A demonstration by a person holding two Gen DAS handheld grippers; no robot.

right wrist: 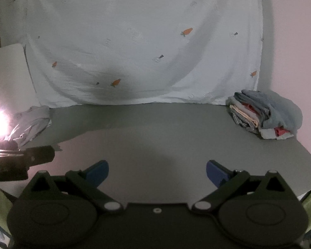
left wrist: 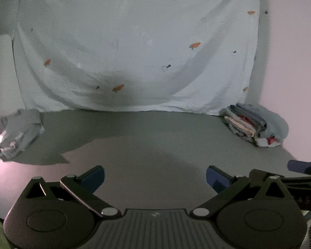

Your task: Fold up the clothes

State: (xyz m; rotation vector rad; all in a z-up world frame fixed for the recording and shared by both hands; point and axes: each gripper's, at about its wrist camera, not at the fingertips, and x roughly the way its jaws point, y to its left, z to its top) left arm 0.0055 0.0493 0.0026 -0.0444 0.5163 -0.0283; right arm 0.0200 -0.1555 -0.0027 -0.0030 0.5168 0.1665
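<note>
Both the left gripper [left wrist: 155, 178] and the right gripper [right wrist: 157, 174] hover empty with blue fingers spread over the grey table [left wrist: 155, 141], the crumpled grey unfolded garment [left wrist: 18, 132] lying far left, nearer the left gripper, opposite the far-right folded stack of clothes [right wrist: 263, 114].

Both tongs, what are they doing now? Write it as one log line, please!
left tongs: open, empty | right tongs: open, empty | crumpled grey garment: far left, untouched | stack of folded clothes: far right | grey table

We see a crumpled garment [left wrist: 20, 130] at ten o'clock on the table [left wrist: 145, 137], the folded stack [left wrist: 253, 122] at two, a hanging sheet [left wrist: 134, 41] behind both.
</note>
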